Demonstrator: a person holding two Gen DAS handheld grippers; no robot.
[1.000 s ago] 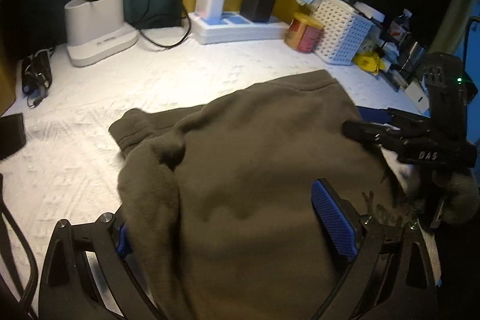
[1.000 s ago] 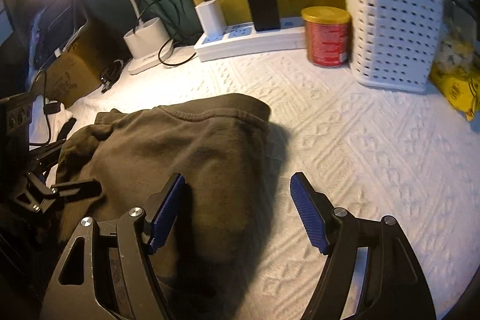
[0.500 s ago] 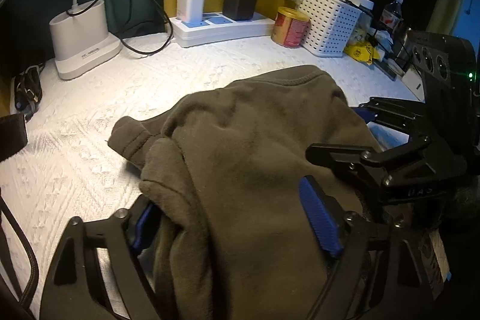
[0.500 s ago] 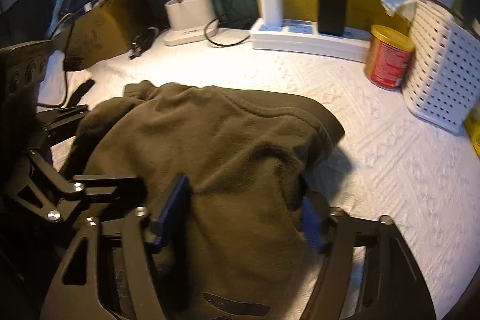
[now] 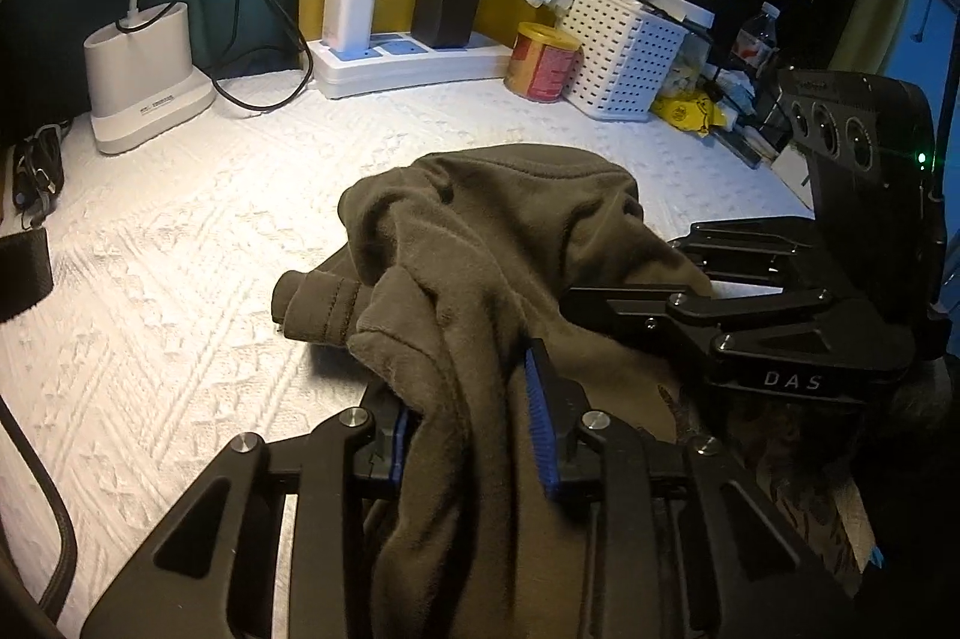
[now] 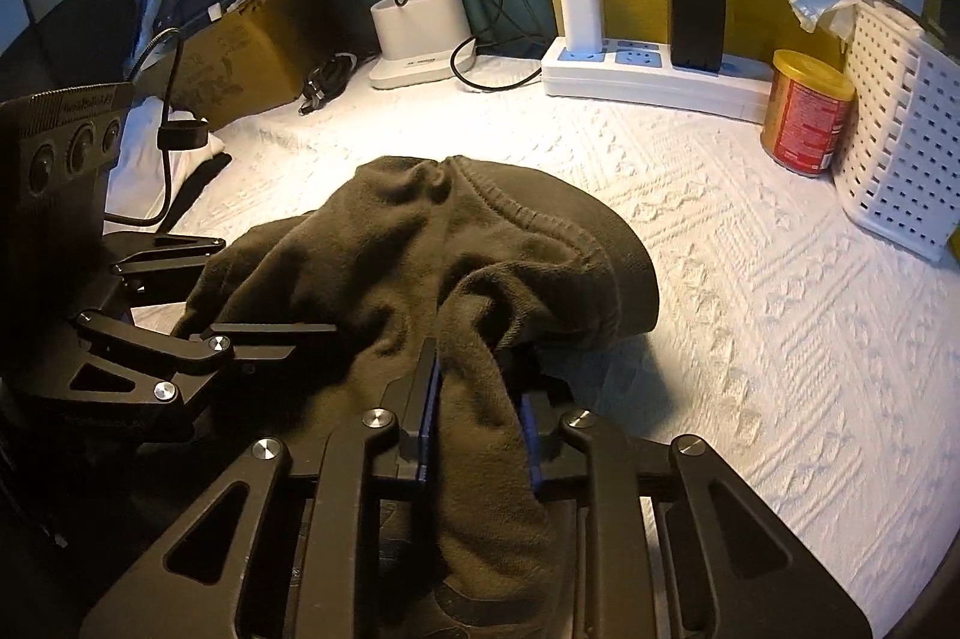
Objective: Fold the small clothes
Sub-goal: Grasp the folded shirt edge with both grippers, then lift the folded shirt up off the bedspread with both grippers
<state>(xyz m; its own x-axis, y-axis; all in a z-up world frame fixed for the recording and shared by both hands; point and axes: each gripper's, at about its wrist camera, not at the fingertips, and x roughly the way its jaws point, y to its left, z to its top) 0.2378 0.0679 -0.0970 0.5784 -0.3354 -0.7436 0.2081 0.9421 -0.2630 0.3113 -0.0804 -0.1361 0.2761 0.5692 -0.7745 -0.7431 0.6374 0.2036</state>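
From the left wrist camera, the olive-brown fleece garment [image 5: 498, 243] lies bunched on the white textured bedcover [image 5: 180, 291], well in front of the white power strip [image 5: 408, 60] at the yellow wall. The left gripper [image 5: 474, 429] has just been closing, and its blue-padded jaws now pinch a gathered fold of the fleece at the garment's near edge. The right gripper [image 5: 624, 306] reaches into the cloth from the garment's right side. A red-and-gold tin [image 5: 540, 63] and a white perforated plastic basket [image 5: 624, 57] stand right of the strip. From the right wrist camera, the right gripper [image 6: 477, 420] has also just been closing; its jaws clamp a hanging fold of the fleece garment [image 6: 420, 243], again at the near edge. The left gripper [image 6: 282, 336] lies against the garment's left side.
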